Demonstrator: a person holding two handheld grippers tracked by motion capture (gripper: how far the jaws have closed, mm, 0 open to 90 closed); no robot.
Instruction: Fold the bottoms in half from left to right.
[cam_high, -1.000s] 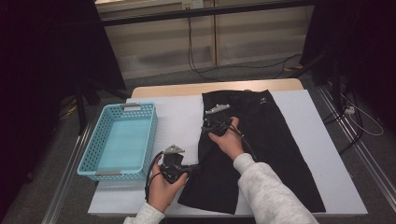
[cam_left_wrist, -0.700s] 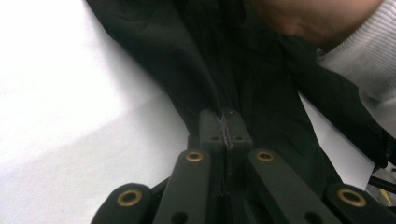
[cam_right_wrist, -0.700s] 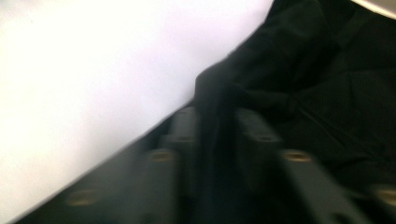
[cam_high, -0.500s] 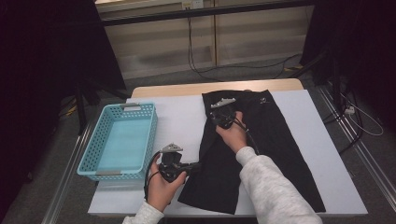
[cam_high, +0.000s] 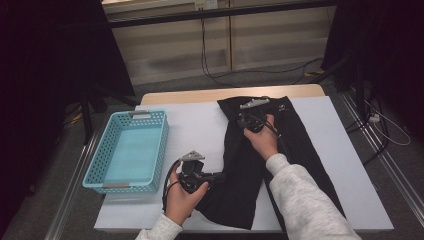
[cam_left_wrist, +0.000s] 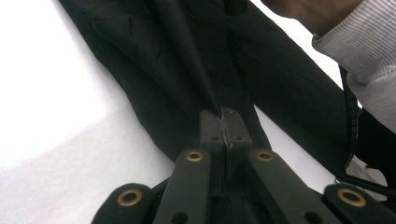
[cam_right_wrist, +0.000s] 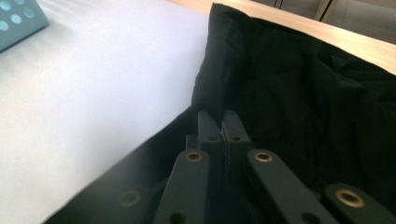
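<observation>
Since the earlier frame, the right gripper (cam_high: 248, 115) has moved up the table toward the far end of the black trousers (cam_high: 300, 165), and its jaws have just been closing; they now pinch the cloth at the left edge near the waistband. At the near end, the left gripper (cam_high: 218, 176) clamps a fold of the trouser leg. Lying lengthwise on the white table (cam_high: 200, 125), the trousers sit right of the blue basket (cam_high: 131, 152).

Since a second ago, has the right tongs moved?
Yes. The right tongs, shut on the black trousers, have moved toward the table's far wooden edge, away from the person.
</observation>
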